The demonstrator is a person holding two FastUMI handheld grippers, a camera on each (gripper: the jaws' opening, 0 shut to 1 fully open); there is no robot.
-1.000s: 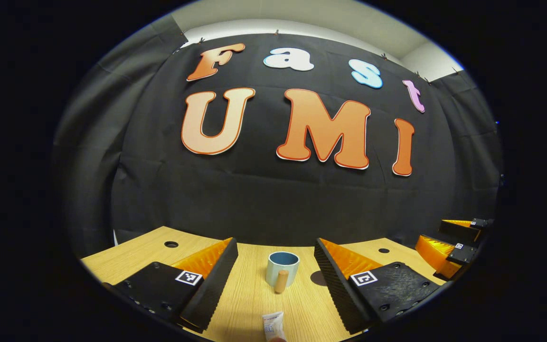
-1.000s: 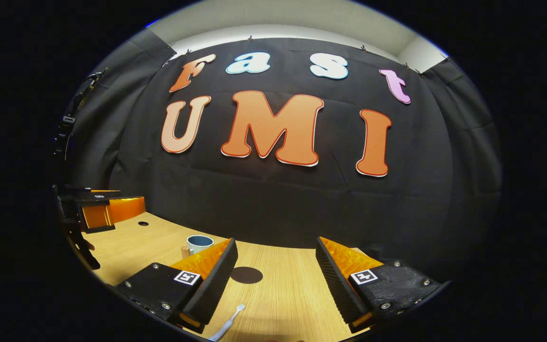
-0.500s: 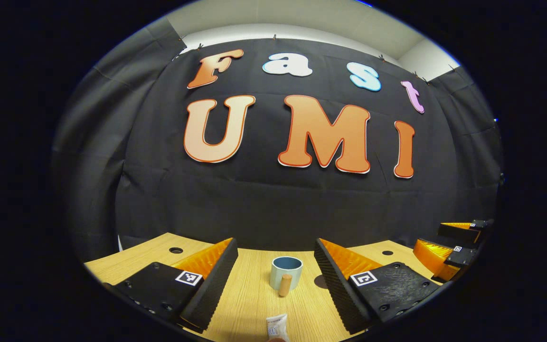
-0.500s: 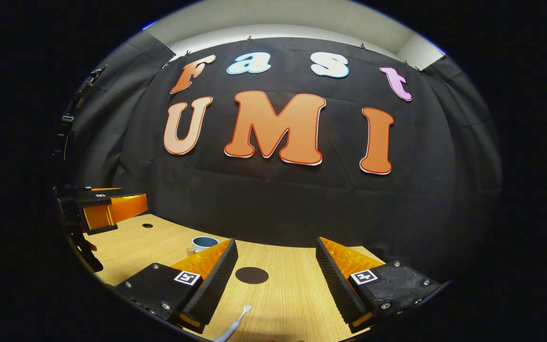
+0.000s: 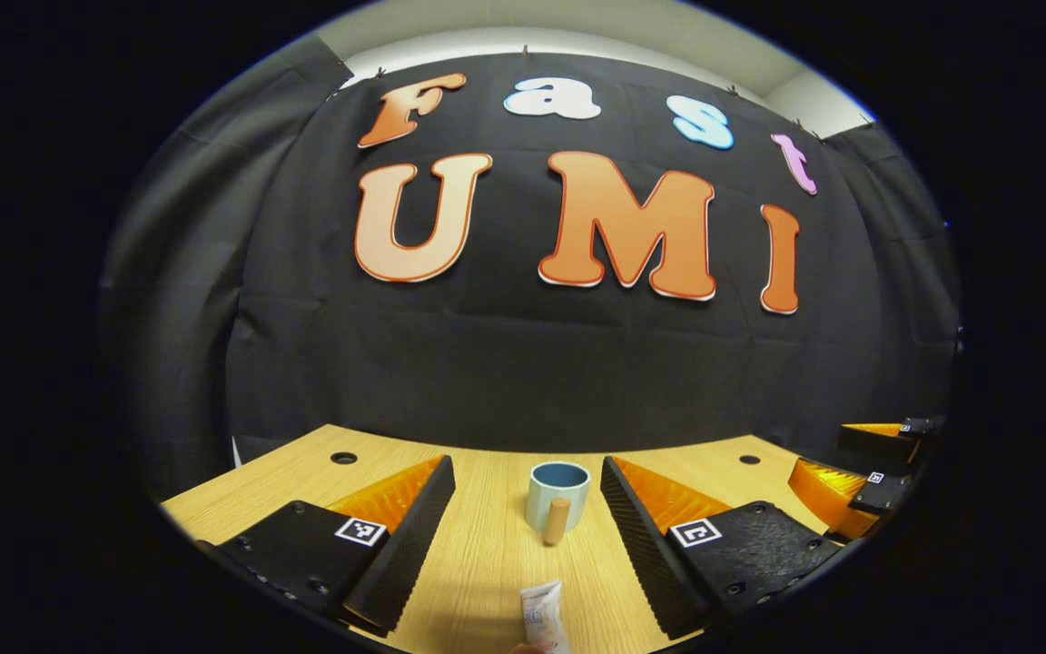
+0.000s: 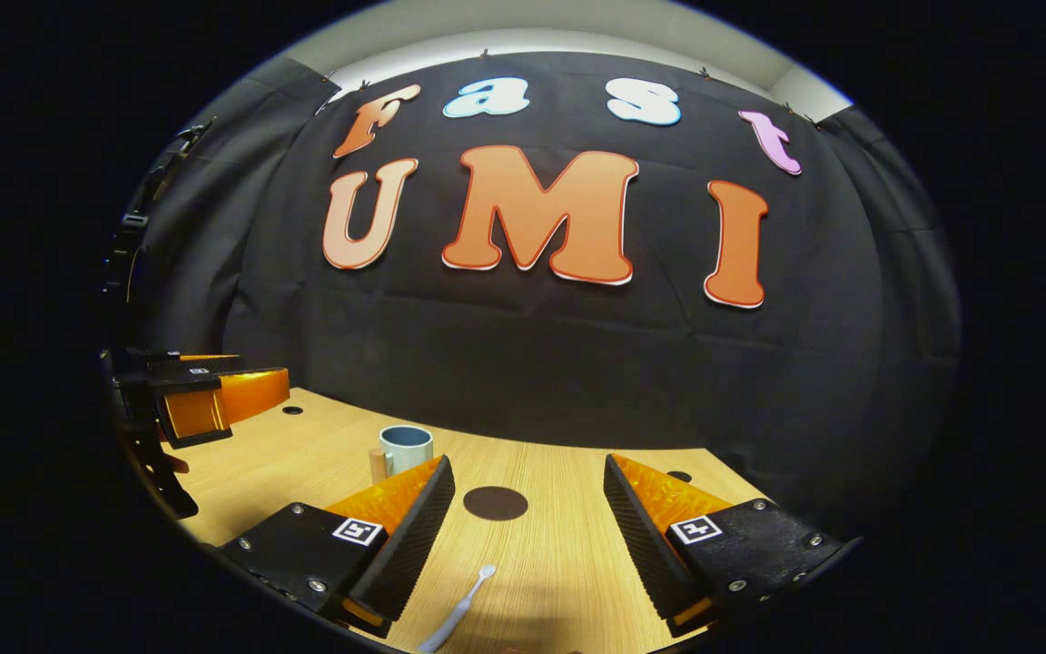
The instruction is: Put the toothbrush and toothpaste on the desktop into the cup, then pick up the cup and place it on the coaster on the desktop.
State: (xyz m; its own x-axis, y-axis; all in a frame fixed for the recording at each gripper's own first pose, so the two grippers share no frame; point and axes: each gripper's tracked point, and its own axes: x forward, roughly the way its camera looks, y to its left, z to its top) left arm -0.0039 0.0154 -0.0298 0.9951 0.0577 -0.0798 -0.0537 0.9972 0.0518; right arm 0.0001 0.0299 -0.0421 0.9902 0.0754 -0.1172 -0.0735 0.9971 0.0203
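Nothing done yet, I judge. My left gripper [image 5: 527, 531] gapes wide, empty; toothpaste [image 5: 543, 618] at 6 o'clock, cup [image 5: 557, 495] at 12. My right gripper [image 6: 527, 531] likewise wide; toothbrush [image 6: 459, 610] at 7, coaster [image 6: 495, 502] at 12, bare.

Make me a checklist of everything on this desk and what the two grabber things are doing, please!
Surface: wooden desktop with round holes.
Job's things: cup upright, nothing seen inside; toothpaste lying flat before the left gripper; toothbrush lying flat before the right gripper; dark coaster bare.
Clutter: nothing seen.
Grippers: both open, holding nothing.
Cables: nothing seen.
Surroundings: black cloth wall.
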